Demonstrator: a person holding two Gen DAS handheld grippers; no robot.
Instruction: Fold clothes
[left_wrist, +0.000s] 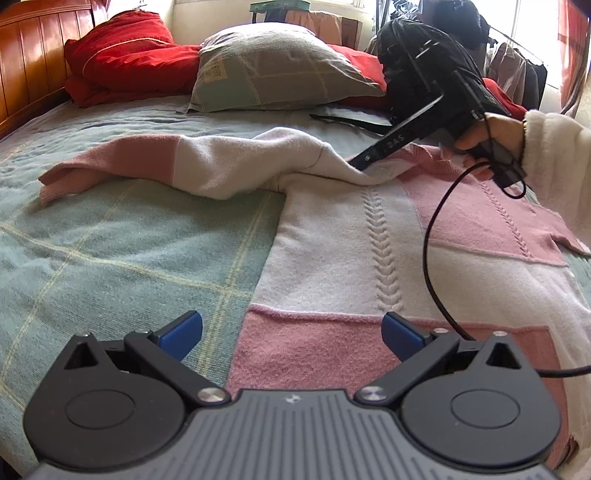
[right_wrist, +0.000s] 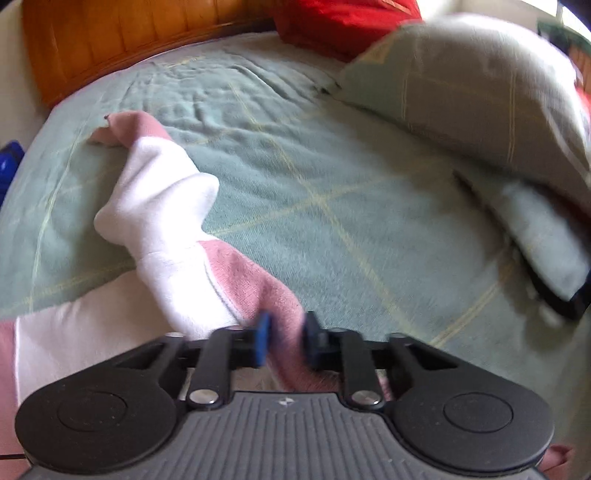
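A: What are the right tongs (right_wrist: 284, 341) doing?

B: They are pinching pink knit. The blue pads (right_wrist: 263, 339) press in from both sides on a fold of the sweater (left_wrist: 369, 236) near where the sleeve (right_wrist: 162, 206) meets the shoulder. No earlier view is given, so I judge only the grip itself, and it looks narrow and firm.

A: And the left tongs (left_wrist: 291, 334)?

B: Spread wide, holding nothing. They hover just above the sweater's lower pink panel, with cloth showing between the pads.

A: How will it handle?

B: Soft, light and limp, I'd judge. It's a fuzzy knit that drapes and bunches. It shouldn't slip, but it may stretch if it is pulled by one point. The seams, cuff and hem look like the best places to take hold.

A: Where does it lie?

B: On the bed (left_wrist: 110, 236), straight ahead of the left tongs. Its body is spread flat. The sleeve trails away to the left of the right tongs, rumpled on the green checked cover.

A: And its look?

B: Blocks of pink and white, with a cable stitch running up the white panel. Pillows (left_wrist: 273, 66) sit well beyond it.
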